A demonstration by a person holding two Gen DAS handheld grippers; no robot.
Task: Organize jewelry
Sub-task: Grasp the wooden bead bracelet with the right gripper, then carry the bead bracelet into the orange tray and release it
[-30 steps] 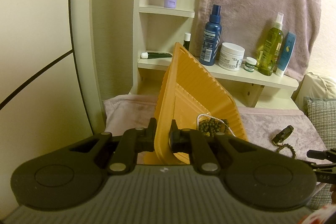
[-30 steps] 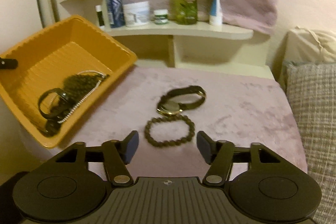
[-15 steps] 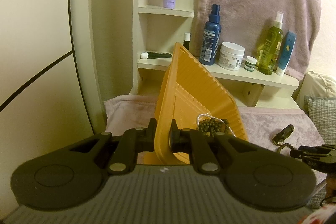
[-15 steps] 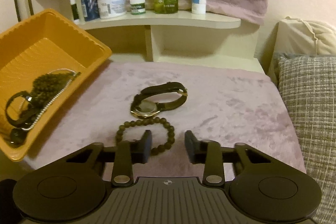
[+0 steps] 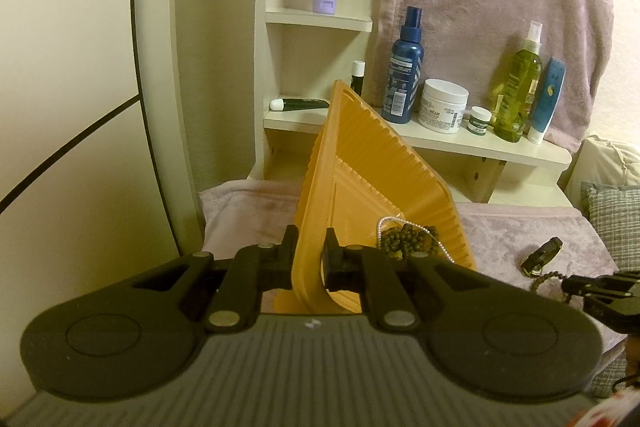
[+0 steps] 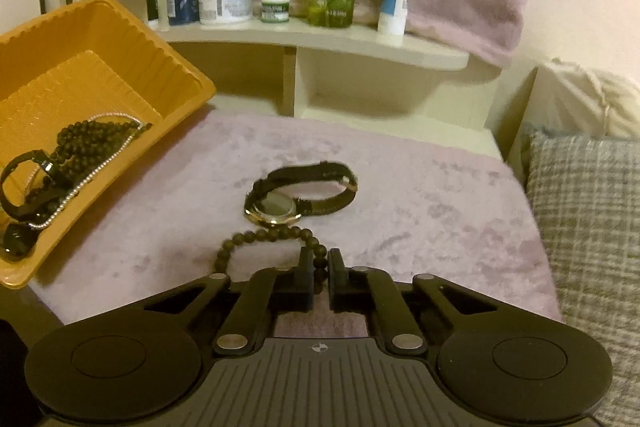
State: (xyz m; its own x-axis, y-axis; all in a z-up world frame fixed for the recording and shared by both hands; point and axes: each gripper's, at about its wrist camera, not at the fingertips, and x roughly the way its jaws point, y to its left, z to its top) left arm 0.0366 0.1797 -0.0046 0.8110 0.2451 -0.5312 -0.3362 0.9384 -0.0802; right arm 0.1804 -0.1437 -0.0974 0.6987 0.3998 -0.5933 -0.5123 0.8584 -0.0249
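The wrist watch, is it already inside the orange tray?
No, the wrist watch lies on the pink cloth outside the orange tray, beside the bead bracelet.

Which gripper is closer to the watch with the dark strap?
Right. The right hand-held gripper pinches the dark bead bracelet beside the watch; the left hand-held gripper clamps the orange tray.

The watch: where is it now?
In the right wrist view the watch lies mid-frame on the pink cloth, just beyond the bead bracelet, right of the orange tray.
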